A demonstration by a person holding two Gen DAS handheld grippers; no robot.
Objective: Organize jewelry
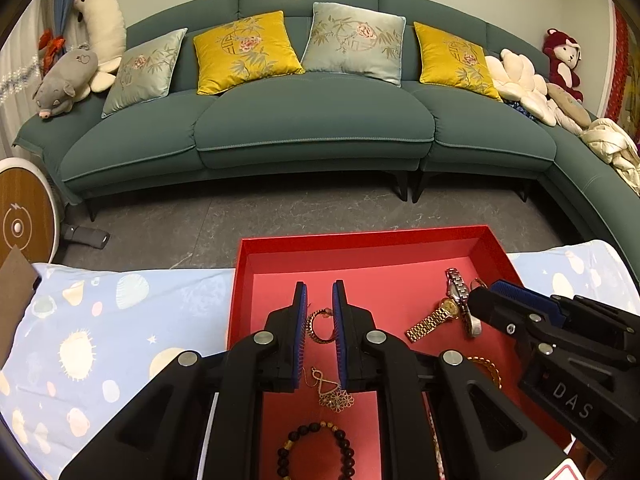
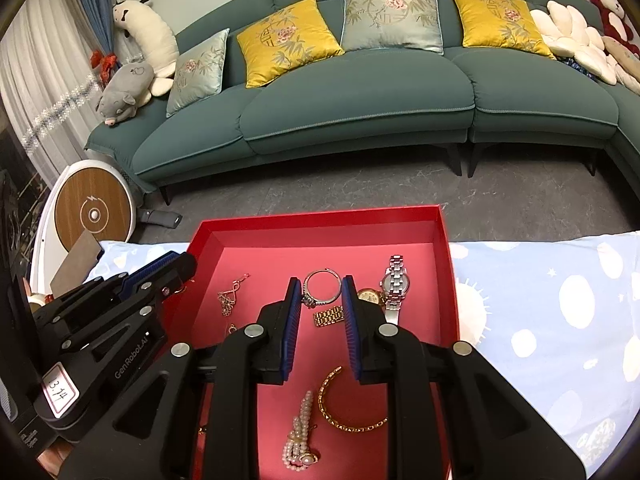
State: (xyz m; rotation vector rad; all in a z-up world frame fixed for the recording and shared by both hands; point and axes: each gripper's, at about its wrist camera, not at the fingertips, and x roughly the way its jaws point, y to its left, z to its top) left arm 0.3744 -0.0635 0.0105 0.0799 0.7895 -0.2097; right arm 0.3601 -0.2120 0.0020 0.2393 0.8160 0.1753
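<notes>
A red open box sits on a blue patterned cloth. My left gripper is open and empty above a gold bracelet, with a gold pendant necklace and a dark bead bracelet nearer me. My right gripper is open and empty over a silver ring bangle and a gold watch band. A silver watch lies to its right, with a gold chain and a pearl bracelet nearer me. The silver and gold watches show in the left wrist view.
The blue cloth covers the table on both sides of the box. A green sofa with cushions and plush toys stands beyond a grey floor. A round wooden-faced device stands at the left.
</notes>
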